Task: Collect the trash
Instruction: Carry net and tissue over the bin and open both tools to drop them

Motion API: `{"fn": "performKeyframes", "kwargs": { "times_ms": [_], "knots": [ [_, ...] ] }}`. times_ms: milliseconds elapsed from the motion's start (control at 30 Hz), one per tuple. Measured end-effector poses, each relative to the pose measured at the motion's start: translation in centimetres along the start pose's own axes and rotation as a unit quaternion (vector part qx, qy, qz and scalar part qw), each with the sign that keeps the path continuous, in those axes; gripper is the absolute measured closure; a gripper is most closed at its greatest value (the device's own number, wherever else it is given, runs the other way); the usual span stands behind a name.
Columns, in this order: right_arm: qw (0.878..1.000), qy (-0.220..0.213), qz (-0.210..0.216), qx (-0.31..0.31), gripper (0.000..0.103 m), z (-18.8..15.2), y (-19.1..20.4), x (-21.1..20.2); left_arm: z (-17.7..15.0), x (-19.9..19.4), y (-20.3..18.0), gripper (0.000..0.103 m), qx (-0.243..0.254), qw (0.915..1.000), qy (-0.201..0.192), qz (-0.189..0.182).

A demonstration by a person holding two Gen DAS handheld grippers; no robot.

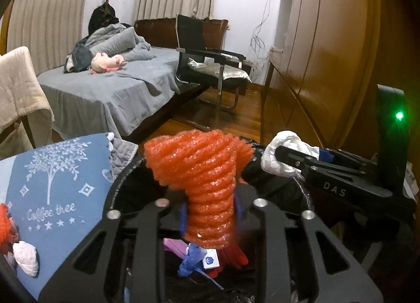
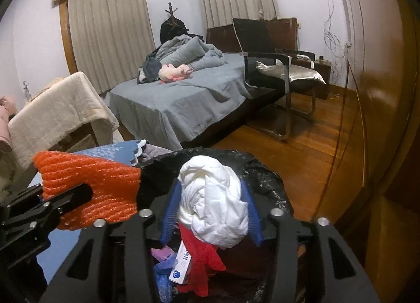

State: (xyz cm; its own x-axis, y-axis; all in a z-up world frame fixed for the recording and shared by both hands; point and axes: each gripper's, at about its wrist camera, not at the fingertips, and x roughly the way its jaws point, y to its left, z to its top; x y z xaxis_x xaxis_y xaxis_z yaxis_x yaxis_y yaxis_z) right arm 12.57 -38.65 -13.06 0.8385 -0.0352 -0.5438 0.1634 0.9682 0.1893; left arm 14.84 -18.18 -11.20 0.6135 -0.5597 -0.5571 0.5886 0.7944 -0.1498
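bin mouth (image 2: 262, 171) open below; blue cushion (image 1: 60, 187) crowds its left side.

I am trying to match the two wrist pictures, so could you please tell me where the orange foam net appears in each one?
Left wrist view: the orange foam net stands at centre, clamped in the left gripper above the black trash bag.
Right wrist view: it is at lower left, held from the left edge.
Shared landmark: the white crumpled tissue in the right gripper.
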Motion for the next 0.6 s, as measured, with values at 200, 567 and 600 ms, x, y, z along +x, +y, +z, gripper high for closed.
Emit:
{"fn": "performKeyframes", "kwargs": {
  "times_ms": [200,567,600],
  "knots": [
    [1.000,-0.008,-0.011,0.005,0.032,0.0,-0.6,0.0,-0.2,0.3,0.6,0.043,-0.010,0.9999,0.007,-0.002],
    [1.000,-0.023,-0.004,-0.002,0.006,0.5,0.9,-1.5,-0.2,-3.3,3.1,0.016,-0.027,0.9982,-0.015,0.051],
    [1.000,-0.024,-0.001,-0.002,0.006,0.6,1.3,-1.6,-0.2,-3.9,3.3,0.016,-0.028,0.9978,-0.019,0.057]
  ]
}}
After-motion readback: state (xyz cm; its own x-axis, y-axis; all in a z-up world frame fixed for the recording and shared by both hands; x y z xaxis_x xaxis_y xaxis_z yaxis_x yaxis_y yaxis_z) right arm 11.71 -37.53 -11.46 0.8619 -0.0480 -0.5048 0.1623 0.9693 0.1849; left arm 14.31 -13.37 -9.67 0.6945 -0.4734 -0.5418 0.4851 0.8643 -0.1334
